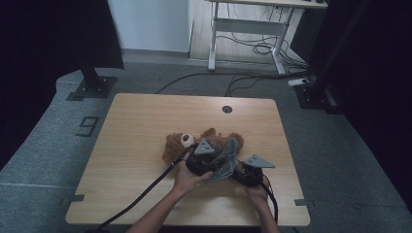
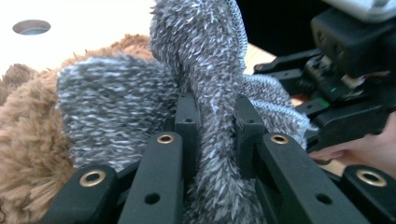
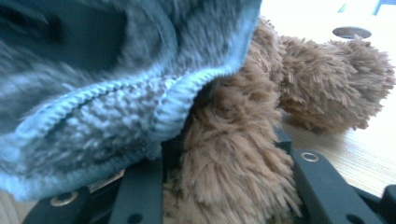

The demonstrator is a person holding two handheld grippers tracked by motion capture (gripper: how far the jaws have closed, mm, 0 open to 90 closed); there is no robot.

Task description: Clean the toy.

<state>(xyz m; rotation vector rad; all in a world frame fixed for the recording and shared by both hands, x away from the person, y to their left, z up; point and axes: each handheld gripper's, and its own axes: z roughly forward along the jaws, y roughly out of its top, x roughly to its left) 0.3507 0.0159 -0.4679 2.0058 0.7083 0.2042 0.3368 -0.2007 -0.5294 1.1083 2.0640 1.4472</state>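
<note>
A brown teddy bear (image 1: 176, 143) lies on its back in the middle of the wooden table (image 1: 136, 121). A grey fuzzy knit garment (image 1: 226, 160) covers its lower body. My left gripper (image 1: 210, 156) is shut on a bunched fold of that garment (image 2: 112, 107), with the fabric squeezed between the black jaws (image 2: 215, 116). My right gripper (image 1: 239, 167) sits just to its right. In the right gripper view its jaws (image 3: 229, 172) hold a brown furry limb of the bear (image 3: 233, 140) under the garment's ribbed hem (image 3: 93, 116). The bear's other limb (image 3: 336, 84) rests on the table.
A round cable hole (image 1: 227, 109) is set in the table's far middle. Both cables trail off the near edge. Beyond the table stand a black stand base (image 1: 92, 87) at the left, another base (image 1: 316, 94) at the right, and a white desk frame (image 1: 248, 29) with loose cables.
</note>
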